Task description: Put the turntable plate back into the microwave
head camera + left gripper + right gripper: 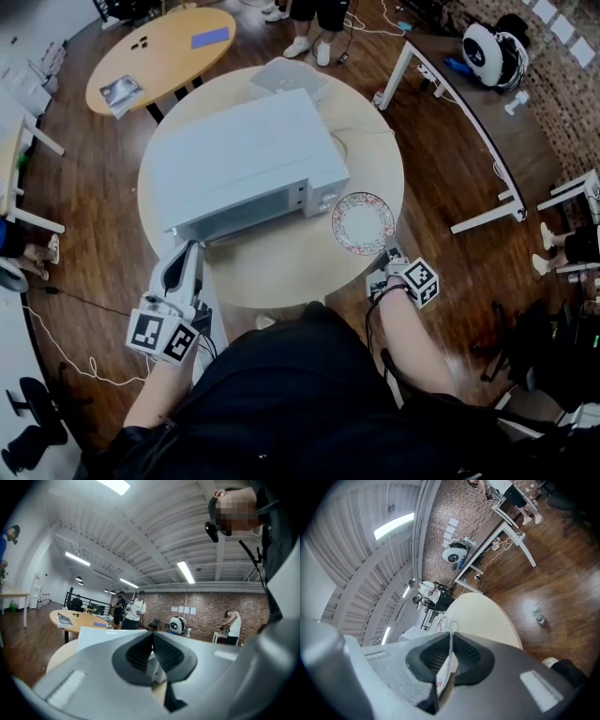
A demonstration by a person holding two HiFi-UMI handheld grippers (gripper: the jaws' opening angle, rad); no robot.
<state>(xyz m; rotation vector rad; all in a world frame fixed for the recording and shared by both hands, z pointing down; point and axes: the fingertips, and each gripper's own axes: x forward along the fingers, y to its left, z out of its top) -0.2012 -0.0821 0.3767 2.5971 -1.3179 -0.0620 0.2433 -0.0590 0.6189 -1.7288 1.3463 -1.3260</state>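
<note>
Head view: white box-shaped microwave oven [244,155] sits centre of round beige table [281,270], with front facing near-left and door apparently shut. Round white turntable plate with red-patterned rim [362,223] is right of oven, held at near edge by right gripper [389,255]. Left gripper [190,248] is at oven's near-left front corner. Recommended: open door first, keep plate level, slide in flat, centre it.

Left gripper view: jaws closed together, nothing between.

Right gripper view: jaws clenched on plate rim.

Writing: none legible; square markers on gripper cubes only.

The microwave [248,161] sits on the table [281,272] — the plate [363,223] just right of it.
</note>
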